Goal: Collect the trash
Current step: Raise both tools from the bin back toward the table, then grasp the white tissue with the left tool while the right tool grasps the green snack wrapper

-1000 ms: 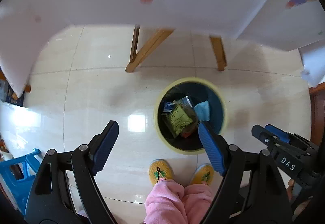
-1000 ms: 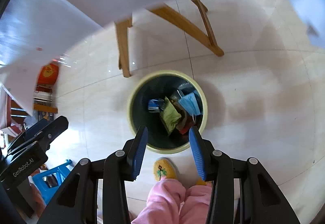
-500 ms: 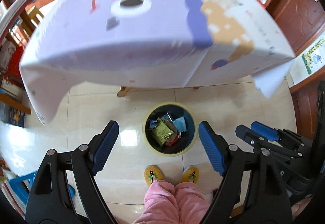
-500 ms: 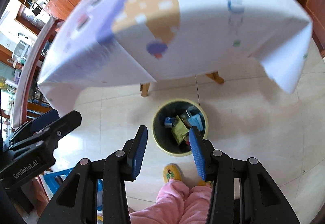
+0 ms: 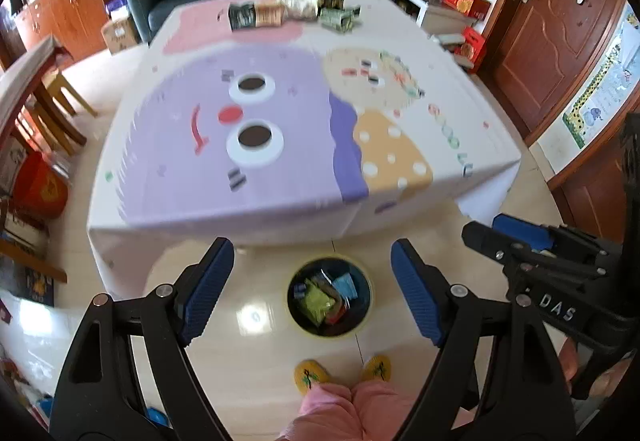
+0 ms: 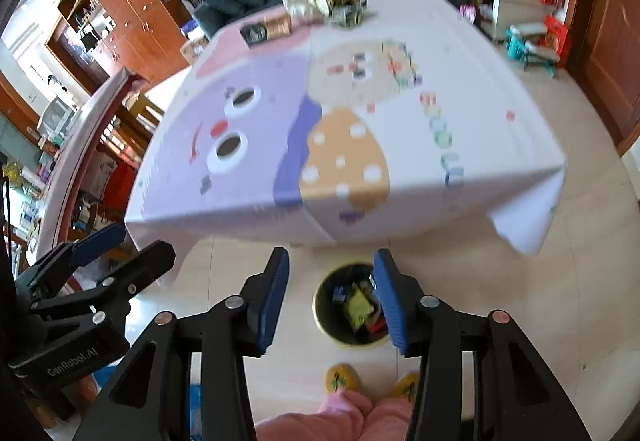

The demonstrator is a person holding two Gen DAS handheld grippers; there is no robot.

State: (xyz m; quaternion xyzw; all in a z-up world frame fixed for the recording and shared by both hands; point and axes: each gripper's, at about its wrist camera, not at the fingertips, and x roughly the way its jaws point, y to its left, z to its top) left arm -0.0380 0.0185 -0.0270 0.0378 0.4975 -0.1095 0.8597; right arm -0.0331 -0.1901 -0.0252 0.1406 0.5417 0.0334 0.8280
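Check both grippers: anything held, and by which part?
Nothing held. Left gripper and right gripper are both open and empty, above the trash bin.

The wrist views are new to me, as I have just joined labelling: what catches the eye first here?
The big cartoon tablecloth, purple and orange with two round eyes, fills the middle of both views. Below its near edge a yellow-rimmed bin stands on the floor, holding wrappers, between the open left claw fingers. More wrappers lie at the table's far end.
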